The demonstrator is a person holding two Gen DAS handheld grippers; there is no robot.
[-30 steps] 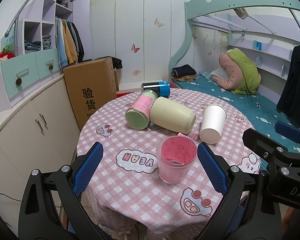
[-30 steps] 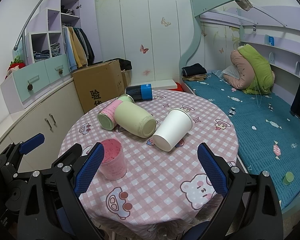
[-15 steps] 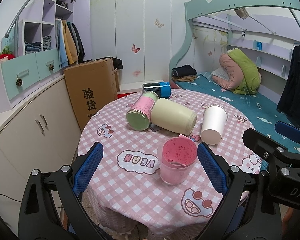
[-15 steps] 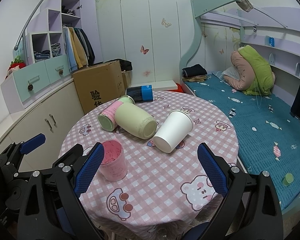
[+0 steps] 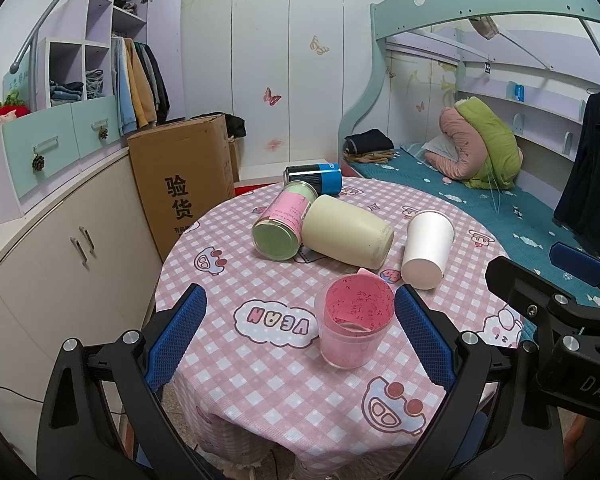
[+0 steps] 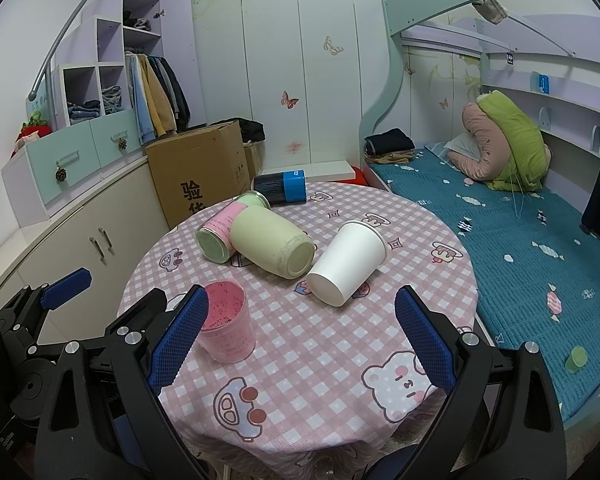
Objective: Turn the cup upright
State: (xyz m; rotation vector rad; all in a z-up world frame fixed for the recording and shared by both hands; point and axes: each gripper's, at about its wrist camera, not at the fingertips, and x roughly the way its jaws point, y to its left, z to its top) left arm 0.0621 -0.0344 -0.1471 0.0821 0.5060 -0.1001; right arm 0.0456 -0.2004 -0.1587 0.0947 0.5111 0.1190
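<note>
A pink plastic cup (image 5: pixel 354 322) stands upright near the front of the round table (image 5: pixel 228 380); it also shows in the right wrist view (image 6: pixel 226 326). A white paper cup (image 5: pixel 426 248) (image 6: pixel 346 262) lies on its side. A cream cup (image 5: pixel 346 236) (image 6: pixel 274 246), a pink-and-green can (image 5: pixel 284 220) (image 6: pixel 220 232) and a dark blue can (image 5: pixel 314 178) (image 6: pixel 282 188) also lie on their sides. My left gripper (image 5: pixel 298 342) is open, its fingers either side of the pink cup but short of it. My right gripper (image 6: pixel 300 342) is open and empty at the table's front.
A cardboard box (image 5: pixel 182 184) and low cabinets (image 5: pixel 60 256) stand left of the table. A bunk bed with a teal mattress (image 6: pixel 532 248) runs along the right. A pink checked cloth covers the table.
Both views have shifted slightly; the left gripper has eased back a little from the pink cup. The cups have not moved.
</note>
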